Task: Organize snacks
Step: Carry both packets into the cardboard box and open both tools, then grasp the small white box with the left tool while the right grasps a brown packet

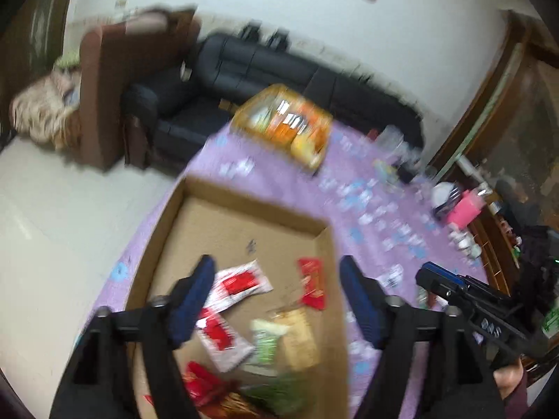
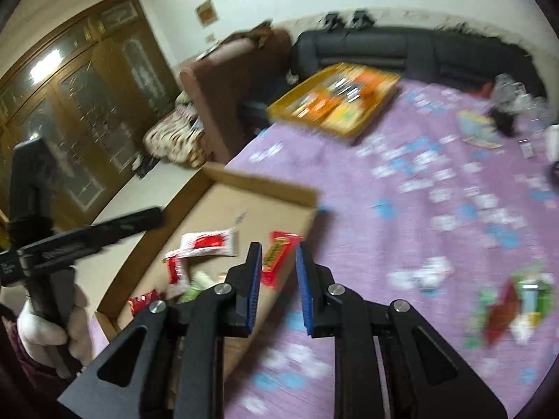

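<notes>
A shallow cardboard box [image 1: 244, 216] lies on the purple tablecloth. In it lie white-and-red sachets [image 1: 241, 282], a red packet [image 1: 312, 282], a green packet [image 1: 269, 342] and a tan packet [image 1: 297, 335]. My left gripper [image 1: 277, 262] hovers above these snacks, open wide with nothing between its blue pads. My right gripper [image 2: 278, 244] is over the box's right wall [image 2: 297, 265]. Its pads stand a little apart and grip nothing. A red-and-yellow packet [image 2: 276, 255] shows through the gap, lying in the box. More loose snacks [image 2: 513, 307] lie on the cloth at the right.
A yellow tray [image 1: 244, 118] full of sorted snacks sits at the table's far edge, also in the right wrist view [image 2: 279, 111]. Clear cups [image 1: 398, 146] and a pink item [image 1: 464, 209] stand far right. A black sofa [image 1: 244, 66] runs behind the table.
</notes>
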A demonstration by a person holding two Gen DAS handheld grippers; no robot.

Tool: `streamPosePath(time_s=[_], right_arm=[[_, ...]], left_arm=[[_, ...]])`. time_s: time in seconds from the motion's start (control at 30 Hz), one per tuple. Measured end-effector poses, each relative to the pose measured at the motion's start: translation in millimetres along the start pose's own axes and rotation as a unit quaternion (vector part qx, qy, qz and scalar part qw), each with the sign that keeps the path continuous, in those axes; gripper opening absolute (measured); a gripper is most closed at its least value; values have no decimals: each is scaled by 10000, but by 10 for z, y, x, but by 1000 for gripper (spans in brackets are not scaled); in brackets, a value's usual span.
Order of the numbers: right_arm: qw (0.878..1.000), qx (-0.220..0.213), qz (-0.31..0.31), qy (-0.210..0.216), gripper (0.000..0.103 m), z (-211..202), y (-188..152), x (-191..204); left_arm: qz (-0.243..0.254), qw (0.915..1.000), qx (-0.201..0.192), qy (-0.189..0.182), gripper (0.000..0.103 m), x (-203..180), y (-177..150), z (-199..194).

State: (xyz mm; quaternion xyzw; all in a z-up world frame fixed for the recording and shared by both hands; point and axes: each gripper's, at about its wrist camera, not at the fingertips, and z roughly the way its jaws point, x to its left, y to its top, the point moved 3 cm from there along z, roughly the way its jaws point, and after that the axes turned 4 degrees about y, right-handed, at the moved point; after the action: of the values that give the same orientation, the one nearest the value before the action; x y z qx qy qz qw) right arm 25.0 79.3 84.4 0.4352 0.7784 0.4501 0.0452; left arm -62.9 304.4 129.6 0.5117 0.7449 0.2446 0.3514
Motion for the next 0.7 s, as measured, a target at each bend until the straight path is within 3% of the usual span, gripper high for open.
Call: streamPosePath(time_s=[0.07, 0.13, 0.27, 0.37, 0.47, 0.7], right_arm=[[9992, -255, 195, -237, 62, -348, -8, -292], [9958, -534, 540, -507, 72, -695, -74, -688], [9885, -436, 1145, -888, 72, -1015, -370, -1353], [9843, -294, 1492, -895, 69, -1018, -624, -1638], [9849, -170, 1534, -787, 64, -940, -753, -1695], [9884, -113, 1347, -698, 64, -580, -747, -1618]], left_arm=[[7, 9992, -262, -313, 82, -156, 19, -177], [-12, 9956, -299, -886, 82, -346, -12, -272], [135, 9900, 267, -1380, 82, -758, -233, -33], [479, 9886, 724, -1232, 82, -1023, -458, 252], [546, 9849, 1045, -1269, 82, -1177, -610, 446], [807, 9869, 1098, -858, 82, -1321, -584, 646]])
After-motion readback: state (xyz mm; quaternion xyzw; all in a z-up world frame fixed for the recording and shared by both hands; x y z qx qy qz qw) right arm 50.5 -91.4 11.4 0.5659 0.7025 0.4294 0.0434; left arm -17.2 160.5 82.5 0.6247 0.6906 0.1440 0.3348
